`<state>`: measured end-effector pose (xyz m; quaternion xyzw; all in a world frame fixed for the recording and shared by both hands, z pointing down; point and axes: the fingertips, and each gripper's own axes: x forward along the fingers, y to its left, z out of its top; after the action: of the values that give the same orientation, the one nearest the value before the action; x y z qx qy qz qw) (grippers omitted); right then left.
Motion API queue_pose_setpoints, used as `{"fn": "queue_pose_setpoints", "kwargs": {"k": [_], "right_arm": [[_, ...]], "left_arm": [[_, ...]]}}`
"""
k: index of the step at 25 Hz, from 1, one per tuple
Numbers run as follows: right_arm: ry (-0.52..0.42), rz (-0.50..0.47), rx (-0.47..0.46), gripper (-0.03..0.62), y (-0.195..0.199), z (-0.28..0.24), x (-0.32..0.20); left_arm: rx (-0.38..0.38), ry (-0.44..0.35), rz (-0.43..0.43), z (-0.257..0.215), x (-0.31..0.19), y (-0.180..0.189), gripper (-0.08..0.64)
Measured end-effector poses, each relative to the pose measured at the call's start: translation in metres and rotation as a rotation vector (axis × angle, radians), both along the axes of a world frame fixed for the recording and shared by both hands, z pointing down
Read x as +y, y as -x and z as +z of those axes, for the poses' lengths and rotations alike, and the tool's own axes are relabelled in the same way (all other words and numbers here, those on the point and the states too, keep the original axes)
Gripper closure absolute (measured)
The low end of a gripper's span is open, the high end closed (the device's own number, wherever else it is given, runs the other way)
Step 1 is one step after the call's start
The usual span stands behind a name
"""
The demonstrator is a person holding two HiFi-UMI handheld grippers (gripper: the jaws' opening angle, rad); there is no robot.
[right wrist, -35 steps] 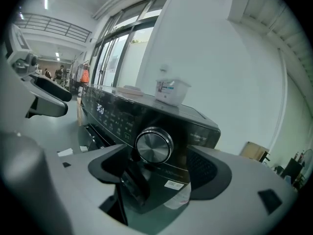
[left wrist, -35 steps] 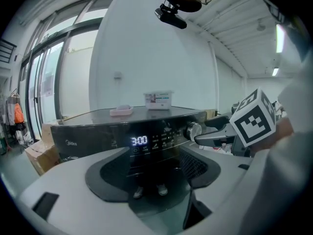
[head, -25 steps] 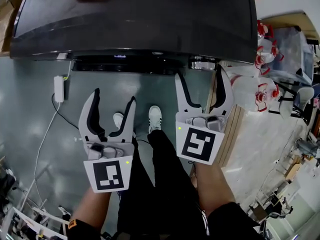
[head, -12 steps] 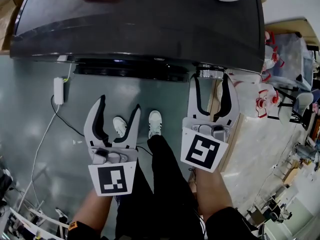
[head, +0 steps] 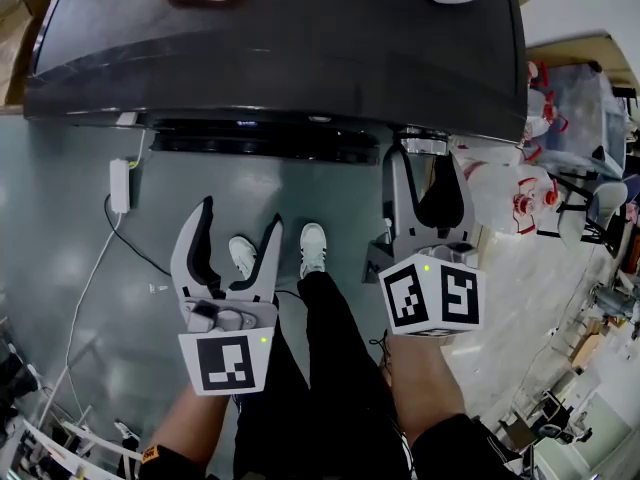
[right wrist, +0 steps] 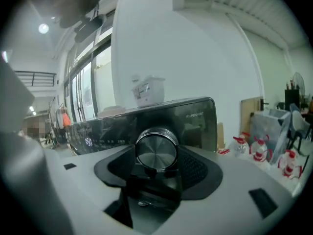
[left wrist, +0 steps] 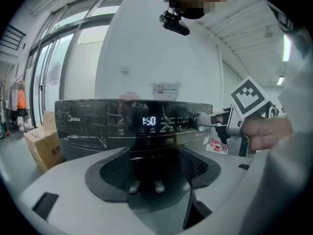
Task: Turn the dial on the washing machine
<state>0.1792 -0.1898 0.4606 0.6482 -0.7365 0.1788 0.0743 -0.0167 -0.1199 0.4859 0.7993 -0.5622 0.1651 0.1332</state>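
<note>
**Chrome dial clenched at the washer's right end**

Chrome and round, the dial (right wrist: pixel 156 151) sits at the right end of the washing machine's (head: pixel 280 58) dark front panel. The right gripper's (head: pixel 421 173) fingers have just been closing and now clench its rim. Left and nearer, the left gripper (head: pixel 238 220) hangs above the floor (head: pixel 60 238), fingers released, empty.

The washing machine (left wrist: pixel 88 131) bears the brand "Midea" on its panel's left; its lit display (left wrist: pixel 148 121) reads "1:50", with a small "UV" mark nearby
</note>
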Motion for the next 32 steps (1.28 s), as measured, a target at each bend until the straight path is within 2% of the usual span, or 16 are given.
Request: {"fn": "queue_pose_setpoints", "kwargs": {"k": [2, 5, 7, 11, 13, 18, 20, 22, 26, 28, 30, 32], "right_arm": [[0.005, 0.002, -0.033, 0.308, -0.001, 0.000, 0.000], [0.009, -0.017, 0.033, 0.303, -0.001, 0.001, 0.000], [0.007, -0.039, 0.140, 0.276, 0.000, 0.003, 0.002], [-0.013, -0.118, 0.448, 0.267, 0.007, 0.004, 0.005], [-0.017, -0.147, 0.567, 0.267, 0.011, 0.002, 0.004], [-0.011, -0.149, 0.648, 0.284, 0.009, 0.001, 0.000], [-0.025, -0.142, 0.615, 0.306, 0.010, 0.000, 0.000], [-0.028, -0.134, 0.535, 0.307, 0.010, 0.000, 0.000], [-0.002, -0.082, 0.230, 0.308, 0.003, -0.001, -0.001], [0.019, -0.055, 0.118, 0.308, 0.000, -0.001, -0.001], [0.024, -0.051, 0.079, 0.308, 0.000, -0.001, -0.001], [0.025, -0.063, 0.090, 0.307, -0.001, 0.000, -0.001]], "left_arm": [[0.001, -0.003, 0.000, -0.002, 0.000, 0.001, 0.258], [-0.005, -0.006, 0.001, -0.006, -0.001, 0.003, 0.258], [-0.012, -0.011, 0.004, -0.011, -0.002, 0.004, 0.258], [-0.029, -0.030, 0.011, -0.027, -0.007, 0.006, 0.259], [-0.038, -0.040, 0.014, -0.035, -0.011, 0.005, 0.258], [-0.042, -0.041, 0.017, -0.037, -0.016, 0.004, 0.258], [-0.041, -0.038, 0.017, -0.033, -0.016, 0.003, 0.258], [-0.034, -0.035, 0.016, -0.030, -0.015, 0.000, 0.259], [-0.032, -0.018, 0.024, -0.026, -0.012, -0.004, 0.258], [-0.030, -0.019, 0.024, -0.026, -0.013, -0.004, 0.259], [-0.027, -0.019, 0.022, -0.026, -0.014, -0.005, 0.259], [-0.024, -0.021, 0.023, -0.025, -0.015, -0.007, 0.259]]}}
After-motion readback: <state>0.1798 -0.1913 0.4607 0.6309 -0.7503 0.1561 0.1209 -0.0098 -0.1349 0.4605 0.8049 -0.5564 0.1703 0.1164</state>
